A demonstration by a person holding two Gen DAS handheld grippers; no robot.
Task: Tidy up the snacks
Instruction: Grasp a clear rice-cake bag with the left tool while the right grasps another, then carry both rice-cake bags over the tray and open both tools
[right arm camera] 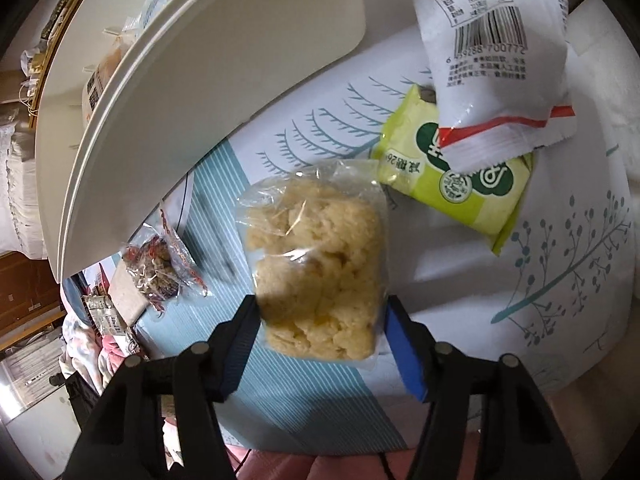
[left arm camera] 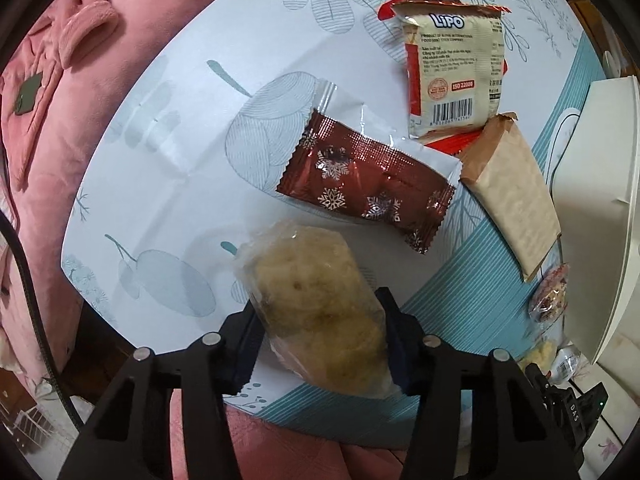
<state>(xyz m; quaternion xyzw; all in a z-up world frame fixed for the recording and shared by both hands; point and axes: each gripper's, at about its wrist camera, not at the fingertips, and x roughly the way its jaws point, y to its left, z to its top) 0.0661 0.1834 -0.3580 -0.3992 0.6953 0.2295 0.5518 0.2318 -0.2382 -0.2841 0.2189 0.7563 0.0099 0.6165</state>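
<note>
The left gripper (left arm camera: 318,340) is black, with two thick arms shaped like a V. Each arm has round silver screws (left arm camera: 211,338) on top. Its fingers (left arm camera: 402,354) wear dark blue ribbed pads. The right gripper (right arm camera: 320,350) looks the same: black arms, silver screws (right arm camera: 443,347), and a bright blue pad (right arm camera: 404,354) on one finger.

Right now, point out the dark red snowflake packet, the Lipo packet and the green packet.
dark red snowflake packet (left arm camera: 362,184): left wrist view, middle of its wrapper.
Lipo packet (left arm camera: 454,68): left wrist view, printed back panel.
green packet (right arm camera: 452,196): right wrist view, uncovered lower face.
</note>
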